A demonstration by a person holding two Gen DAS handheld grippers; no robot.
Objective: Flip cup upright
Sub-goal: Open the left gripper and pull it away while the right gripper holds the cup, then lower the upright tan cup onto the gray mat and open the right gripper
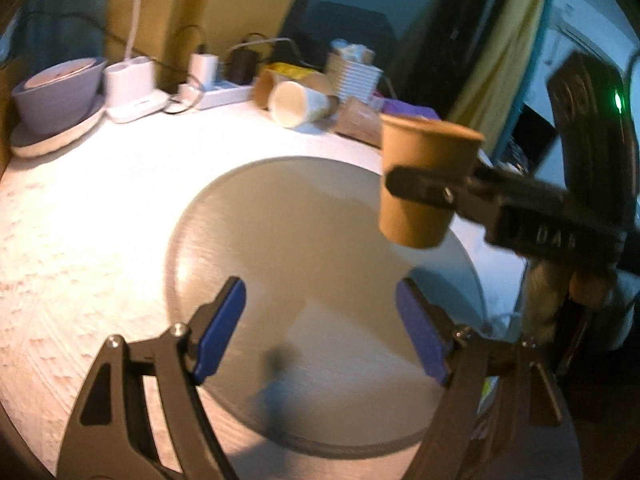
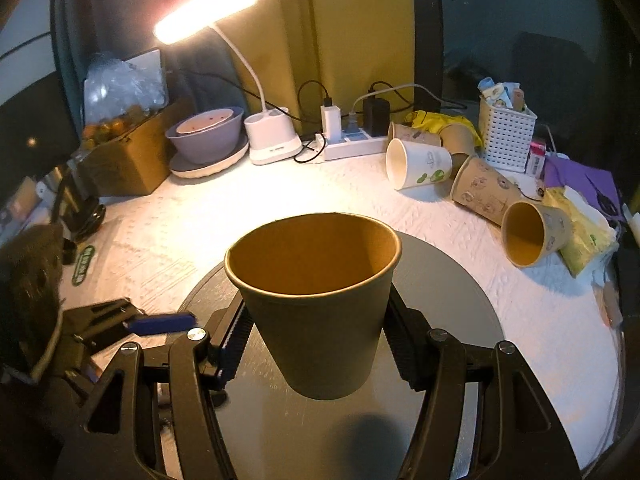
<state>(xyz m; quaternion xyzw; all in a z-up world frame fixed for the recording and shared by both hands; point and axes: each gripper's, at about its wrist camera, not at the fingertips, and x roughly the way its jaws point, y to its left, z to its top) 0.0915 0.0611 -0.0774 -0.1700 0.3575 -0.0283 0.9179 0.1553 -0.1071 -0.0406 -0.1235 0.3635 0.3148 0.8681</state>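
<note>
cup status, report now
Right tool shut on brown cup, upright above grey disc. Left tool open, empty. Nothing below.

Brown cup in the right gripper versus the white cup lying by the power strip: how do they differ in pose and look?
The brown cup is upright, mouth up, held off the grey disc by the right gripper; the white cup lies on its side on the table, mouth toward the camera. The brown cup is plain; the white cup has a green print. No gripper touches the white cup. Both look like empty paper cups.
</note>
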